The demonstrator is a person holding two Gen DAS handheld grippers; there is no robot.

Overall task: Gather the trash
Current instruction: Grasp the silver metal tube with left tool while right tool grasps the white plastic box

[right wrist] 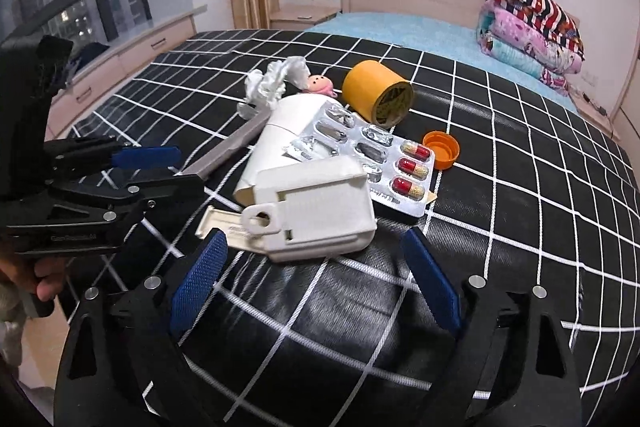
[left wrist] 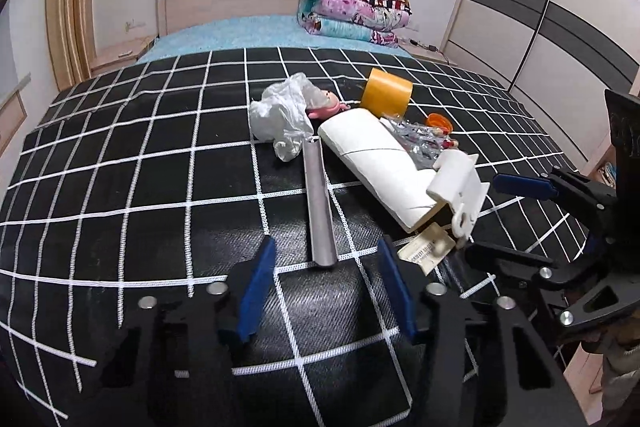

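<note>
A pile of trash lies on a black grid-patterned cloth [left wrist: 120, 187]. It holds a crumpled white plastic bag [left wrist: 282, 115], a grey metal bar [left wrist: 318, 203], a white paper roll [left wrist: 376, 167], a white plastic casing [right wrist: 316, 213], a pill blister pack [right wrist: 384, 163], an orange cap [right wrist: 442, 149], a yellow tape roll [right wrist: 378, 93] and a small pink toy [right wrist: 318, 83]. My left gripper [left wrist: 326, 287] is open and empty, just short of the bar's near end. My right gripper [right wrist: 316, 275] is open and empty, just in front of the casing.
The cloth covers the foot of a bed with a blue sheet [left wrist: 240, 35] and folded quilts [left wrist: 352, 3] by the headboard. A wardrobe [left wrist: 560, 7] stands to the right. A window and low cabinets [right wrist: 100, 67] run along the left.
</note>
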